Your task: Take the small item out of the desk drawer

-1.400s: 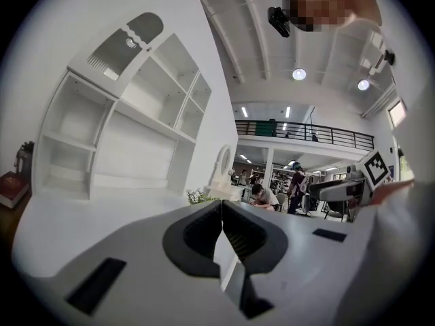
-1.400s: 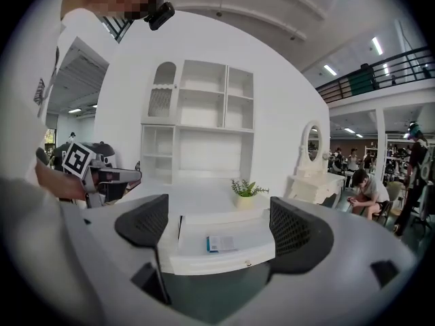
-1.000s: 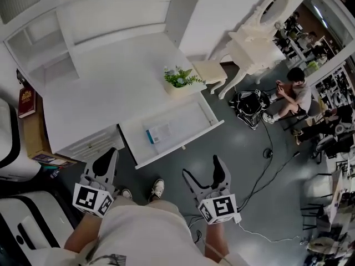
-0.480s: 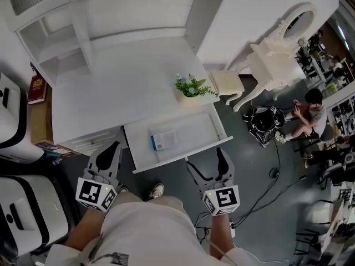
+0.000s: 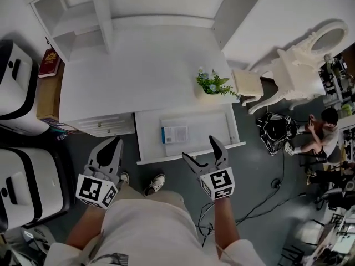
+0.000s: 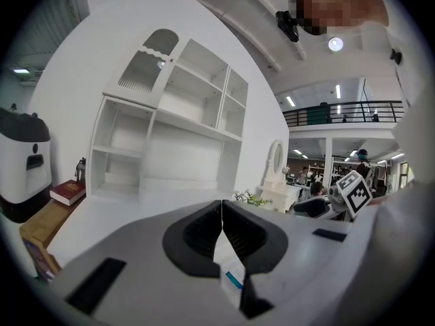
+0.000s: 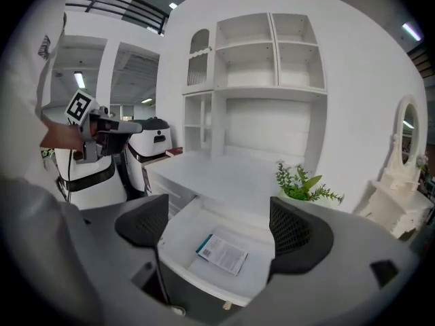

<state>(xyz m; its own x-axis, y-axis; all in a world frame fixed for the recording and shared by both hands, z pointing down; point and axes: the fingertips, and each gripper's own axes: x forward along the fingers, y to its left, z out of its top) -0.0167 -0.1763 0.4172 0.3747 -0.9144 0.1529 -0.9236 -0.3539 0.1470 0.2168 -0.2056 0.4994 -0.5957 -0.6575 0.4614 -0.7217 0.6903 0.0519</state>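
The desk drawer point(image 5: 147, 148) stands pulled out under the white desk point(image 5: 144, 76). A small white packet with a blue edge point(image 5: 175, 134) lies flat inside it, also seen in the right gripper view as the packet point(image 7: 222, 253) on the drawer floor point(image 7: 197, 233). My right gripper point(image 5: 199, 149) is open and empty, just in front of the drawer's front edge; its jaws point(image 7: 221, 228) frame the packet from above and short of it. My left gripper point(image 5: 113, 144) is shut on nothing, left of the drawer near the desk's side drawers; its tips point(image 6: 221, 216) meet.
A potted plant point(image 5: 212, 85) stands on the desk's right end above the drawer. A shelf unit point(image 5: 72, 15) rises at the back. White machines point(image 5: 16, 82) and a red book point(image 5: 50, 62) are left. A white vanity point(image 5: 299, 65), a seated person point(image 5: 327, 126) and floor cables point(image 5: 266, 193) are right.
The desk and drawer have drawn nearer and swung in front of me. Both grippers have come up to the drawer's front; the right one now reaches its edge. Jaws unchanged.
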